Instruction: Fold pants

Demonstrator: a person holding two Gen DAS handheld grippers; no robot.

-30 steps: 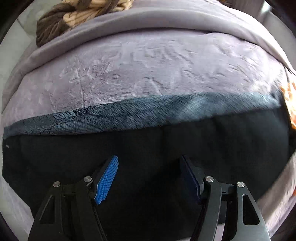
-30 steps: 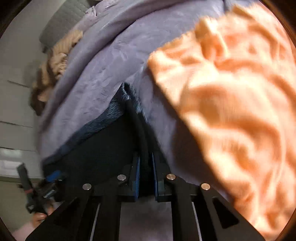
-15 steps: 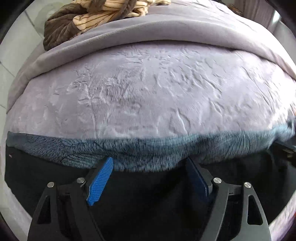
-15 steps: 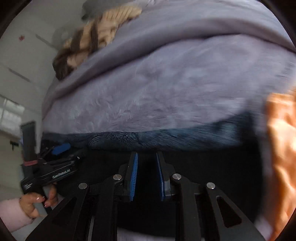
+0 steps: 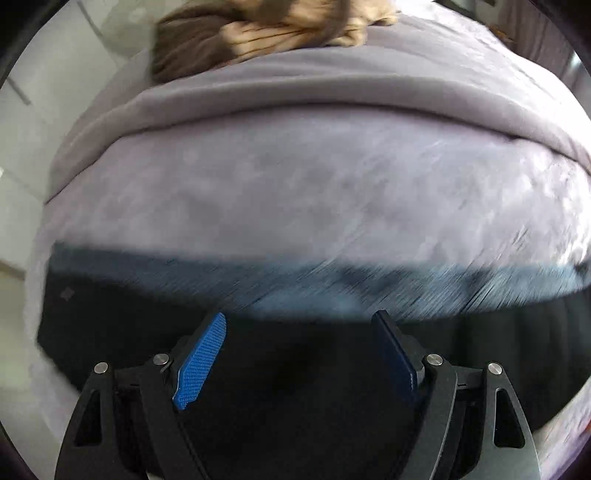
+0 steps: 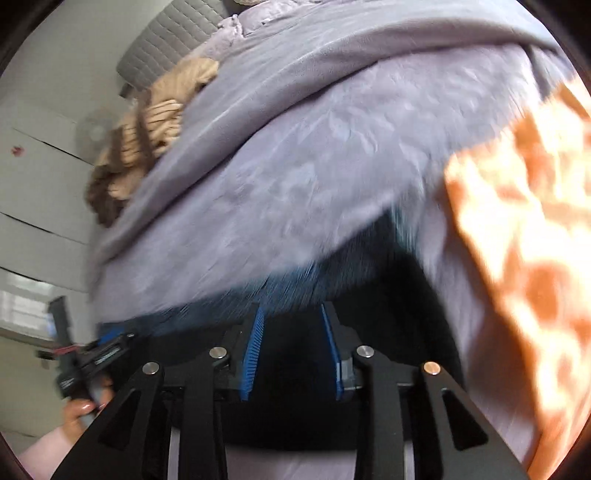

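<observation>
Lying flat along the near edge of the lilac blanket [image 5: 295, 192], the black pants [image 5: 295, 398] sat beneath both released grippers: left gripper [image 5: 301, 334], right gripper [image 6: 291, 326], jaws parted, gripping nothing.

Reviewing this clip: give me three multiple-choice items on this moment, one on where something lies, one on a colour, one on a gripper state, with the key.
1. Where does the brown and tan garment lie?
A. on the bed's far side, beyond the pants
B. on top of the pants
C. between the left gripper's fingers

2. What colour is the fuzzy lining along the far edge of the black pants?
A. red
B. blue-grey
C. yellow

3. How does the right gripper stand?
A. shut on the orange cloth
B. out of view
C. open over the pants

Key: 1 A, it sits past the lilac blanket; 2 B, a blue-grey band shows there; 3 C, its blue pads stand apart with nothing clamped.
</observation>
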